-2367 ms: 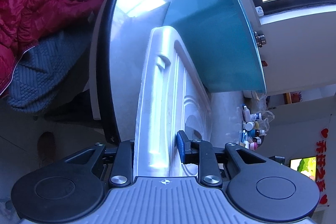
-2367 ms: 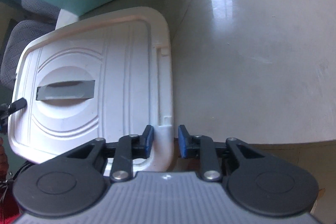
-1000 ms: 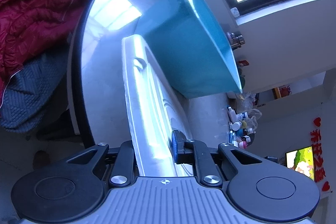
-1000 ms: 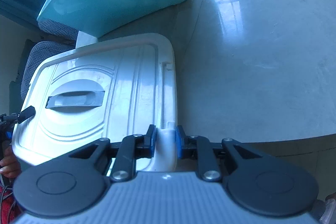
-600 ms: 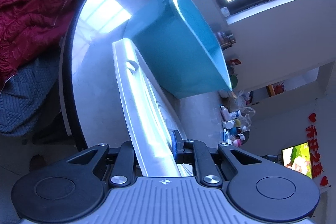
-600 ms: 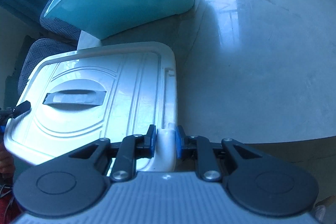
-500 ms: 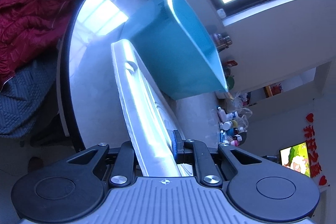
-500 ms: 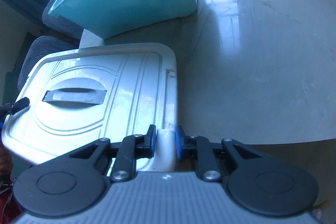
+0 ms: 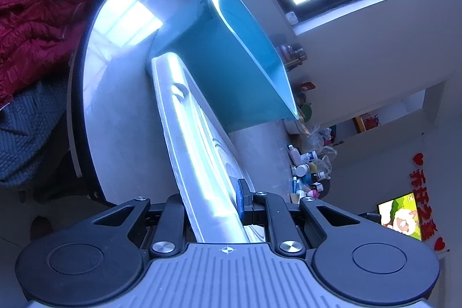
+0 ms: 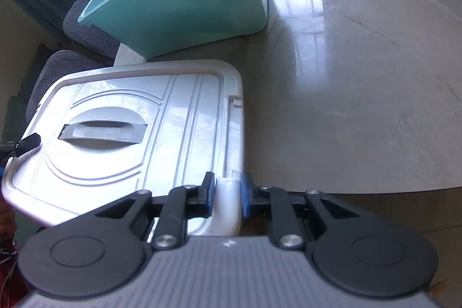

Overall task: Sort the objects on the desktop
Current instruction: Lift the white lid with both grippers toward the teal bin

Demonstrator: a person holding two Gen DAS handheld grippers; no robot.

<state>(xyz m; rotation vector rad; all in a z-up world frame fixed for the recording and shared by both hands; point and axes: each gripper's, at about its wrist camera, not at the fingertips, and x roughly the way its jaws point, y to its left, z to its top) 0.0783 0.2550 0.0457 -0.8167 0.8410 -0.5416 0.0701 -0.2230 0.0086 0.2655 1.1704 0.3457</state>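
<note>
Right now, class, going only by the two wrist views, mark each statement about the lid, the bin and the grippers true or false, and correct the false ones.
1. Both grippers are shut on the white lid. True: right gripper, left gripper.
2. The lid sits on the teal bin. False: it is held in front of the bin, which is open.
3. The lid has a grey handle. True.
4. The bin lies on the floor. False: it stands on the round table.
5. Small bottles stand at the table's far side. True.
</note>
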